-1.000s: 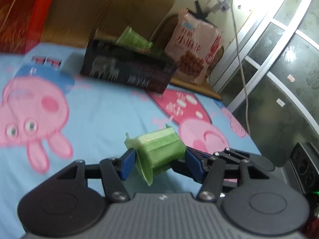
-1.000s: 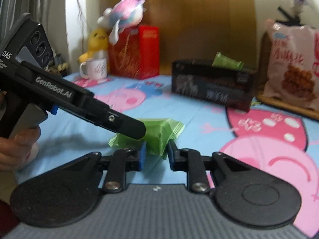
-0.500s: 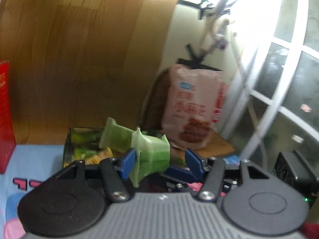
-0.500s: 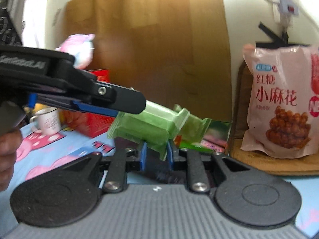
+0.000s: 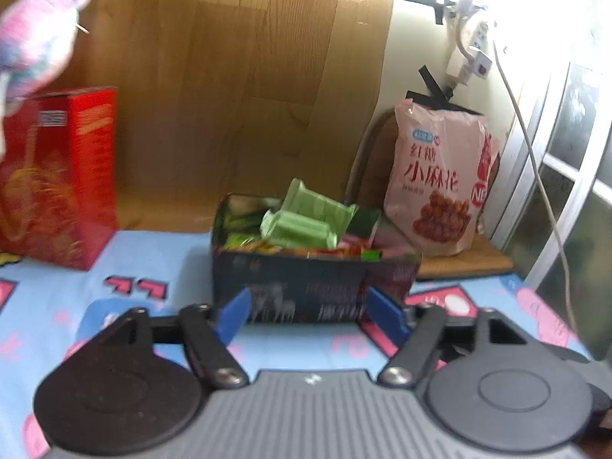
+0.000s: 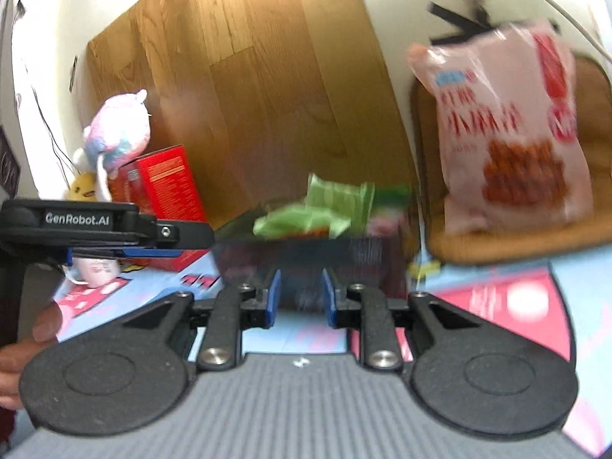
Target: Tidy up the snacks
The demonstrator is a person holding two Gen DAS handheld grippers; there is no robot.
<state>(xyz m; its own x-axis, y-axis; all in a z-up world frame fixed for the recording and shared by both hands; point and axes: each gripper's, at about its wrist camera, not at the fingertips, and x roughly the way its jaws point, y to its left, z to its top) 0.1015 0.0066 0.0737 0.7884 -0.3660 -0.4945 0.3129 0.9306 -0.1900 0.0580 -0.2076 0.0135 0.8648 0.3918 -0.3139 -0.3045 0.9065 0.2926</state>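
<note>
In the dark printed snack box (image 5: 313, 290), far beyond both grippers, lie the green wrapped snack packets (image 5: 306, 222).
The left gripper (image 5: 311, 315) and the right gripper (image 6: 300, 298) are both opening with nothing between the pads.

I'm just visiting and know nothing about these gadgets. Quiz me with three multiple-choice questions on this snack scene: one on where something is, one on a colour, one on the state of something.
1. Where do the green snack packets lie?
A. In the dark box
B. On top of the red box
C. On the blue cartoon sheet

2. What colour is the big snack bag leaning at the back?
A. Yellow
B. Pink
C. Black

3. What is between the fingers of the left hand-held gripper?
A. A green packet
B. A mug
C. Nothing

Answers:
1. A, the packets stick out of the box's open top.
2. B, it is pale pink with red print.
3. C, its blue pads are opening with only empty space between them.
</note>
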